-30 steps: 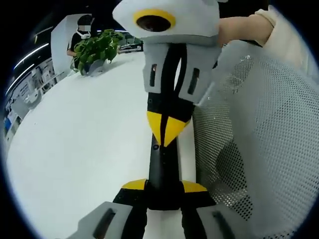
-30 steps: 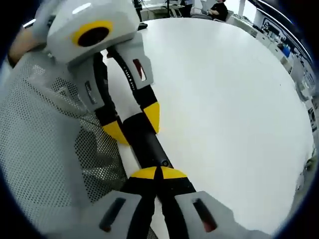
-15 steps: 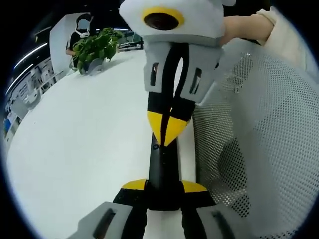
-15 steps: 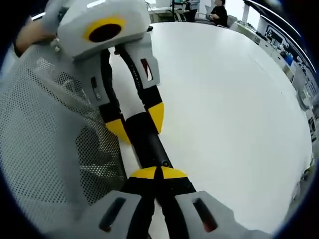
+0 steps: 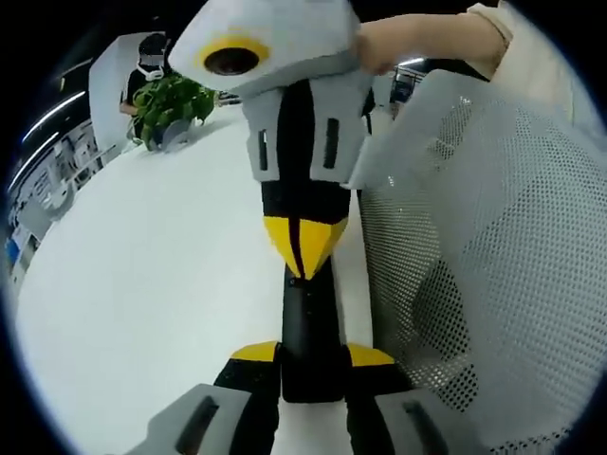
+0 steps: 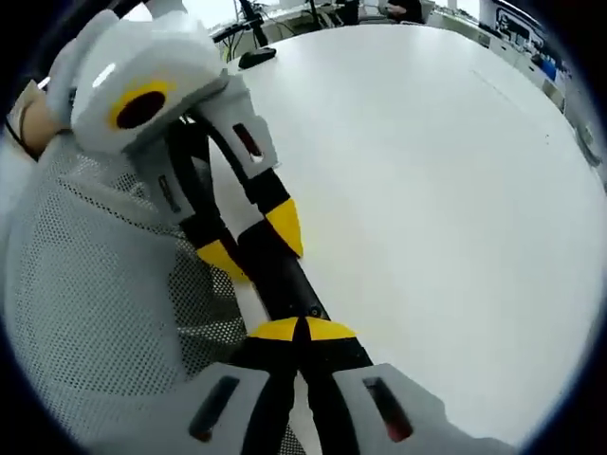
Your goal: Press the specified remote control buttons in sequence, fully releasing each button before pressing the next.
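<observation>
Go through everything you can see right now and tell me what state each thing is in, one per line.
Remote control: black, clamped at one end between the left claw's jaws, off the table.
Left claw: shut on the remote control.
Right claw: jaws shut, yellow tips meeting on the remote control's top face.
Table: white, bare near the claws.
Potted plant: upright at the table's far edge.
</observation>
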Available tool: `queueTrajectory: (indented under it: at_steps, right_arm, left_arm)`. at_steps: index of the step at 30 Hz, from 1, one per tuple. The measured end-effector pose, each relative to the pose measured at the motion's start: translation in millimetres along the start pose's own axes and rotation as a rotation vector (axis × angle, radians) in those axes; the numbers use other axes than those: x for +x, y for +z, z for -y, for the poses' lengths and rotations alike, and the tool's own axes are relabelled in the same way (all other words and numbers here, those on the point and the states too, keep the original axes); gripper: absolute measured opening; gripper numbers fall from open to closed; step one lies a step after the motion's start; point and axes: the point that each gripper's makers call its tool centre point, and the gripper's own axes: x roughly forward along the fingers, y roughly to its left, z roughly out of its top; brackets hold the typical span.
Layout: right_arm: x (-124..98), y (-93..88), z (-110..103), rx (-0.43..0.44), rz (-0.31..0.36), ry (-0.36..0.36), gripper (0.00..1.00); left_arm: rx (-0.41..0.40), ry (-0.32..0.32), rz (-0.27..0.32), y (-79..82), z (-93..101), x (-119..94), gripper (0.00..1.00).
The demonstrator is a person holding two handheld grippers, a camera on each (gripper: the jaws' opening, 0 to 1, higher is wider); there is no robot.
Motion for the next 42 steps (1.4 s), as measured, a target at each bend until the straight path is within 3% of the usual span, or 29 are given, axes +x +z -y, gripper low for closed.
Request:
queueTrajectory:
  at_steps: [8, 12, 15, 19, 21, 29, 31, 32, 35, 42]
  right_arm:
    - [-1.2, 1.0, 0.2, 0.023, 0.001, 0.032, 0.0]
    - [-9.0, 13.5, 15.4, 0.084, 0.078, -0.009, 0.0]
    - [-9.5, 14.6, 15.0, 0.065, 0.071, -0.01, 0.0]
    - [-3.1, 4.8, 8.2, -0.103, -0.032, -0.023, 0.0]
    - [0.7, 1.6, 5.0, -0.143, -0.063, -0.015, 0.0]
    - [3.8, 4.3, 5.1, -0.213, -0.136, -0.007, 0.0]
    - [3.6, 3.7, 4.4, -0.243, -0.173, -0.013, 0.0]
    - [3.8, 3.6, 4.4, -0.251, -0.19, -0.015, 0.0]
    - [4.6, 2.9, 5.3, -0.197, -0.263, -0.006, 0.0]
    - [5.3, 2.5, 6.3, -0.144, -0.296, 0.007, 0.0]
  left_arm:
    - [-0.04, 0.005, -0.003, 1.1, -3.1, 0.6, 0.25]
    - [-0.037, 0.005, -0.014, 0.9, -2.8, 0.5, 0.25]
    - [-0.036, 0.004, -0.02, 0.8, -2.5, -0.3, 0.24]
    - [-0.035, 0.004, -0.025, 1.3, -2.1, -0.9, 0.24]
    - [-0.033, 0.004, -0.027, 1.0, -2.2, -0.6, 0.24]
    - [-0.038, 0.006, -0.031, 0.8, -2.3, -0.6, 0.24]
    - [-0.05, 0.008, -0.022, 1.1, -2.5, -0.8, 0.24]
    - [-0.095, 0.01, 0.007, 2.5, -3.0, -0.8, 0.24]
    - [-0.107, 0.006, 0.019, 1.4, -4.2, -2.0, 0.24]
    - [-0.114, 0.006, 0.03, 2.2, -3.4, -1.7, 0.24]
